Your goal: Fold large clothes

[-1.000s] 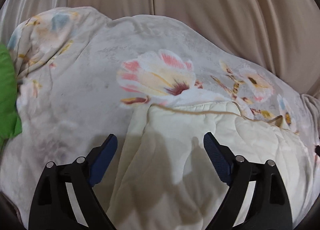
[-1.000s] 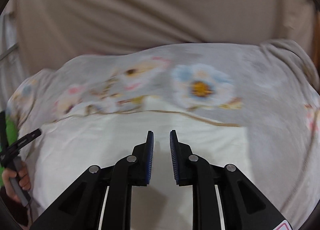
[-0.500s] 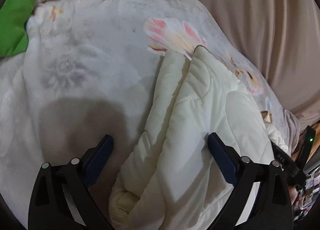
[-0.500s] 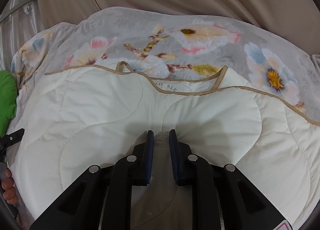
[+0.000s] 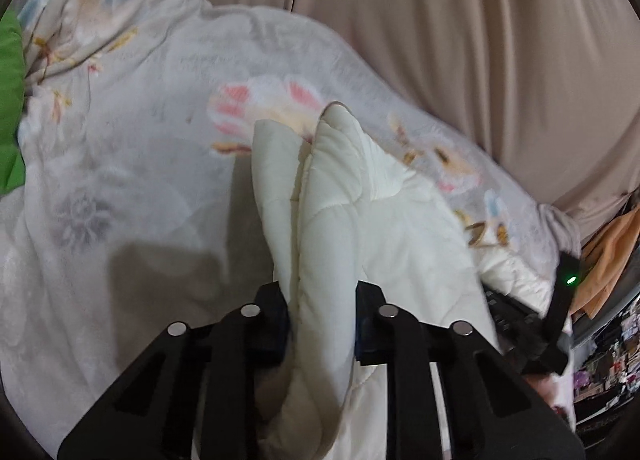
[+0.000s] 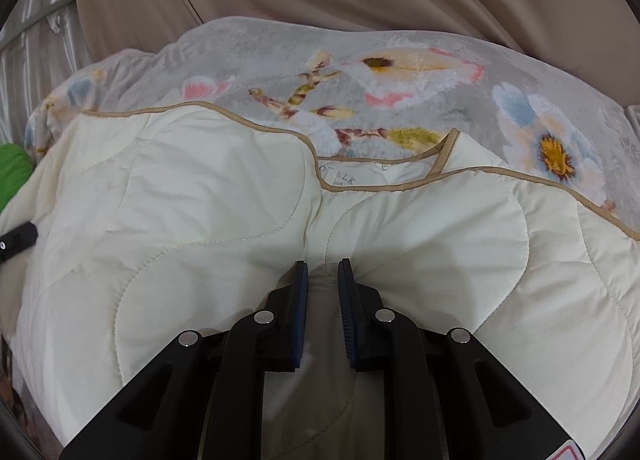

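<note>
A cream quilted jacket [image 6: 200, 200] with tan piping lies on a floral blanket [image 6: 400, 92], its neckline and label toward the far side. In the left wrist view a bunched fold of the jacket [image 5: 360, 188] stands up between the fingers of my left gripper [image 5: 322, 300]; its jaws are closing and the pads press on that fold. My right gripper [image 6: 323, 268] is shut on a pucker of jacket fabric at the near middle, with tan lining showing between its fingers.
The grey floral blanket [image 5: 140, 120] covers the whole surface, with beige drapes [image 5: 440, 20] behind. A green cloth [image 5: 8, 108] sits at the left edge. The other tool's black body with a green light [image 5: 568, 288] shows at the right, orange fabric and clutter beyond.
My left jaws went from wide open to closed on the jacket's raised fold. The right gripper dropped onto the jacket earlier and has since held still, shut on the fabric.
</note>
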Motion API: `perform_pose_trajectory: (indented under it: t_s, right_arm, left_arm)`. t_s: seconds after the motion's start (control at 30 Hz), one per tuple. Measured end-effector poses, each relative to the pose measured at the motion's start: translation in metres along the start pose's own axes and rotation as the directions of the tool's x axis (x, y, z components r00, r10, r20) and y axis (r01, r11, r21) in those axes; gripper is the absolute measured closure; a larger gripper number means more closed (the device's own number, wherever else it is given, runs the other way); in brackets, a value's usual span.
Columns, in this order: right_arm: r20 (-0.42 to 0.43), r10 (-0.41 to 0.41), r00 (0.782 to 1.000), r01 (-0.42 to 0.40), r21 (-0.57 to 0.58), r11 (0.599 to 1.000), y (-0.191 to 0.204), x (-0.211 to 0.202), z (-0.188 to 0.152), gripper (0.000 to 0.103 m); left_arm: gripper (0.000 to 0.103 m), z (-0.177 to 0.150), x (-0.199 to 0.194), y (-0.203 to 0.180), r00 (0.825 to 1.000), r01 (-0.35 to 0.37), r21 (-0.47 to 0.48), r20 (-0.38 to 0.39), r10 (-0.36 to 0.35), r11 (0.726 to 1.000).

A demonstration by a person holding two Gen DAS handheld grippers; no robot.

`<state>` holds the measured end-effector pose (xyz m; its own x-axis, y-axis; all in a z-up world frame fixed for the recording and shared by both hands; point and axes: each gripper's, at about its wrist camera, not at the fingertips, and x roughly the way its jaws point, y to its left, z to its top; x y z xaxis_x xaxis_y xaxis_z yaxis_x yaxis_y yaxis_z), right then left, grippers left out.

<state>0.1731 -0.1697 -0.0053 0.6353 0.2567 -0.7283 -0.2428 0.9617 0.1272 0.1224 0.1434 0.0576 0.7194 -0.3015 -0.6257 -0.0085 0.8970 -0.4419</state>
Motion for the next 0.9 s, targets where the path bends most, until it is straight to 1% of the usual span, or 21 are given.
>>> perform_pose_trajectory:
  t_s: [0.03, 0.1, 0.17, 0.23, 0.33, 0.37, 0.4, 0.43, 0.47, 0.5, 0.53, 0.57, 0.6, 0.67, 0.7, 0.73, 0.77, 0.8, 0.83, 0.87, 0.9]
  right_arm:
    - [0.013, 0.036, 0.999, -0.037, 0.019, 0.999, -0.005, -0.004, 0.000, 0.087]
    - [0.033, 0.110, 0.993, -0.112, 0.066, 0.992, -0.014, -0.010, 0.001, 0.087]
    - [0.042, 0.154, 0.987, -0.158, 0.108, 0.981, -0.020, -0.017, 0.008, 0.087]
    - [0.029, 0.169, 0.985, -0.171, 0.121, 0.978, -0.018, -0.018, 0.015, 0.086]
    - [-0.020, 0.144, 0.989, -0.143, 0.071, 0.987, -0.004, -0.005, 0.024, 0.086]
    - [-0.039, 0.136, 0.990, -0.134, 0.055, 0.989, 0.000, 0.001, 0.024, 0.086]
    - [-0.065, 0.127, 0.990, -0.125, 0.038, 0.991, 0.003, 0.009, 0.024, 0.087]
    - [-0.080, 0.123, 0.989, -0.121, 0.029, 0.992, 0.005, 0.015, 0.022, 0.087]
    - [-0.089, 0.124, 0.988, -0.122, 0.025, 0.992, 0.006, 0.018, 0.022, 0.087]
    - [-0.098, 0.127, 0.987, -0.125, 0.025, 0.992, 0.006, 0.021, 0.021, 0.088]
    - [-0.101, 0.128, 0.987, -0.127, 0.024, 0.992, 0.006, 0.022, 0.021, 0.088]
    - [-0.103, 0.130, 0.986, -0.128, 0.023, 0.992, 0.006, 0.023, 0.021, 0.088]
    - [-0.103, 0.130, 0.986, -0.129, 0.022, 0.991, 0.006, 0.024, 0.021, 0.088]
    - [-0.102, 0.131, 0.986, -0.129, 0.021, 0.991, 0.007, 0.025, 0.021, 0.088]
    - [-0.101, 0.133, 0.986, -0.132, 0.023, 0.991, 0.006, 0.025, 0.021, 0.089]
    - [-0.093, 0.142, 0.985, -0.140, 0.030, 0.990, 0.004, 0.024, 0.021, 0.089]
    - [-0.082, 0.155, 0.984, -0.152, 0.041, 0.987, 0.001, 0.021, 0.021, 0.089]
    - [-0.063, 0.168, 0.984, -0.165, 0.061, 0.984, -0.003, 0.015, 0.021, 0.090]
    - [-0.035, 0.177, 0.984, -0.174, 0.080, 0.982, -0.007, 0.004, 0.019, 0.090]
    - [-0.014, 0.190, 0.982, -0.188, 0.090, 0.978, -0.011, -0.008, 0.018, 0.089]
    - [0.003, 0.209, 0.978, -0.209, 0.093, 0.974, -0.014, -0.022, 0.014, 0.088]
  left_arm:
    - [0.083, 0.002, -0.007, 0.002, 1.000, 0.027, -0.019, 0.012, -0.027, 0.999]
    - [0.083, 0.002, -0.015, 0.008, 0.999, 0.054, -0.053, 0.011, -0.053, 0.997]
    - [0.083, -0.003, -0.016, 0.020, 0.999, 0.045, -0.087, -0.014, -0.046, 0.995]
    - [0.082, -0.009, -0.007, 0.031, 0.998, 0.012, -0.108, -0.054, -0.017, 0.994]
    - [0.079, -0.017, -0.002, 0.047, 0.996, -0.005, -0.146, -0.084, -0.007, 0.989]
    - [0.076, -0.018, -0.003, 0.048, 0.997, -0.004, -0.151, -0.081, -0.009, 0.989]
    - [0.070, -0.019, -0.005, 0.048, 0.997, -0.008, -0.147, -0.079, -0.004, 0.989]
    - [0.067, -0.019, -0.007, 0.048, 0.997, -0.027, -0.140, -0.075, 0.016, 0.990]
    - [0.058, -0.019, -0.010, 0.048, 0.997, -0.044, -0.134, -0.068, 0.035, 0.990]
    - [0.044, -0.020, -0.012, 0.048, 0.996, -0.067, -0.129, -0.063, 0.060, 0.989]
    - [0.038, -0.022, -0.015, 0.050, 0.995, -0.089, -0.130, -0.056, 0.082, 0.987]
    - [0.028, -0.023, -0.015, 0.052, 0.995, -0.089, -0.139, -0.052, 0.082, 0.986]
    - [0.025, -0.025, -0.013, 0.054, 0.996, -0.076, -0.149, -0.057, 0.068, 0.986]
    - [0.024, -0.030, 0.001, 0.056, 0.995, -0.031, -0.171, -0.100, 0.014, 0.985]
    - [0.024, -0.032, 0.008, 0.055, 0.993, -0.022, -0.177, -0.114, 0.001, 0.984]
    - [0.024, -0.033, 0.014, 0.052, 0.993, -0.036, -0.170, -0.117, 0.016, 0.985]
    - [0.035, -0.032, 0.016, 0.050, 0.993, -0.043, -0.159, -0.114, 0.025, 0.986]
    - [0.053, -0.030, 0.014, 0.047, 0.994, -0.023, -0.156, -0.112, 0.005, 0.987]
    - [0.063, -0.028, 0.010, 0.045, 0.994, -0.009, -0.156, -0.106, -0.008, 0.988]
    - [0.076, -0.024, 0.003, 0.043, 0.995, 0.007, -0.151, -0.093, -0.021, 0.988]
    - [0.082, -0.022, -0.003, 0.042, 0.996, 0.022, -0.148, -0.079, -0.034, 0.989]
